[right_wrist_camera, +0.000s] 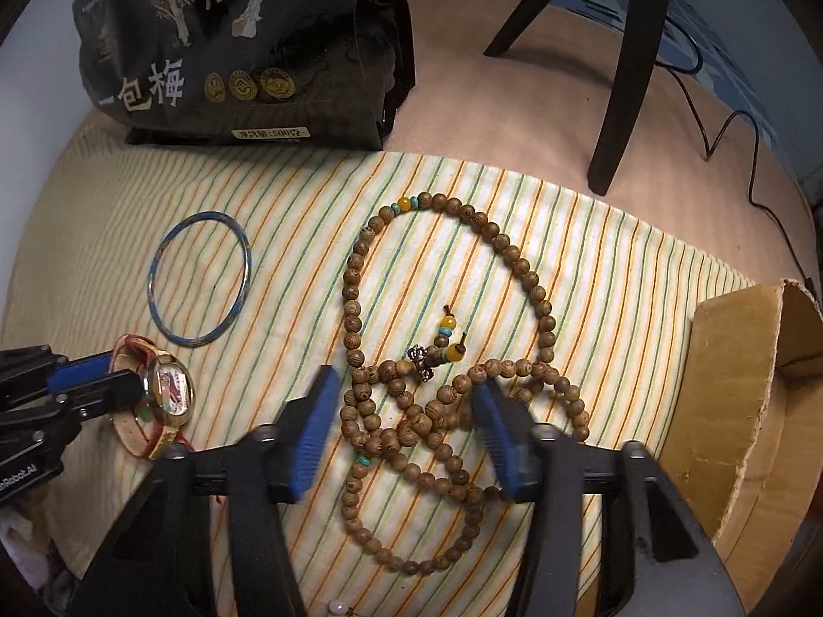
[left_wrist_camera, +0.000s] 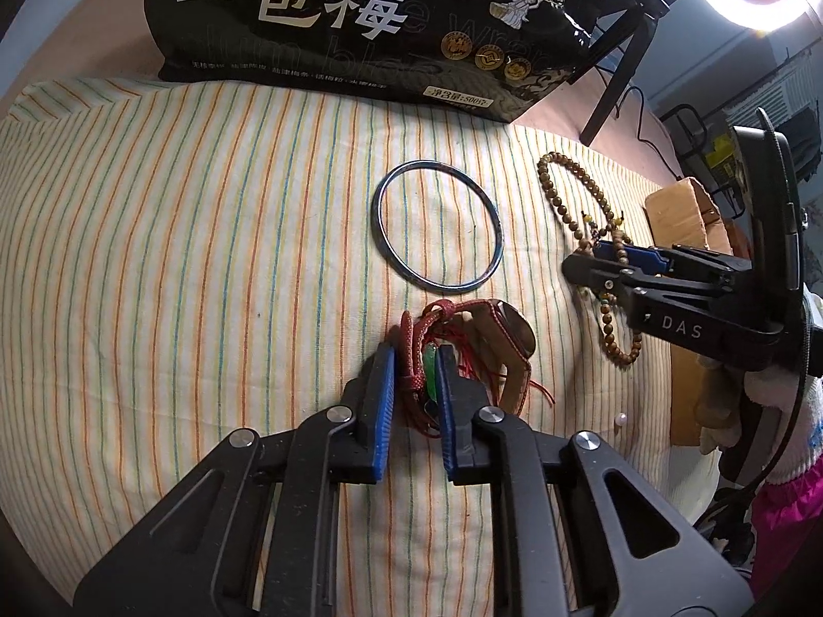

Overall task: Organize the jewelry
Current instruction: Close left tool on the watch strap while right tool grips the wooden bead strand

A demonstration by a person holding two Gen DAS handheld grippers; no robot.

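My left gripper [left_wrist_camera: 417,367] is nearly shut around a red cord bracelet with a green stone [left_wrist_camera: 429,360] lying on the striped cloth [left_wrist_camera: 206,257], tangled with a brown-strapped watch [left_wrist_camera: 509,344]. A thin blue bangle [left_wrist_camera: 437,226] lies just beyond. My right gripper [right_wrist_camera: 404,401] is open, its jaws either side of the bunched part of a long wooden bead necklace [right_wrist_camera: 514,257]. The right gripper also shows in the left wrist view [left_wrist_camera: 607,257] and the left gripper in the right wrist view [right_wrist_camera: 108,373], beside the watch [right_wrist_camera: 172,391] and bangle [right_wrist_camera: 198,277].
A black snack bag [left_wrist_camera: 360,25] stands at the back of the cloth. A cardboard box [right_wrist_camera: 746,411] sits at the right edge. Tripod legs [right_wrist_camera: 627,77] and a cable stand behind. A small pearl [left_wrist_camera: 621,418] lies near the cloth's right side.
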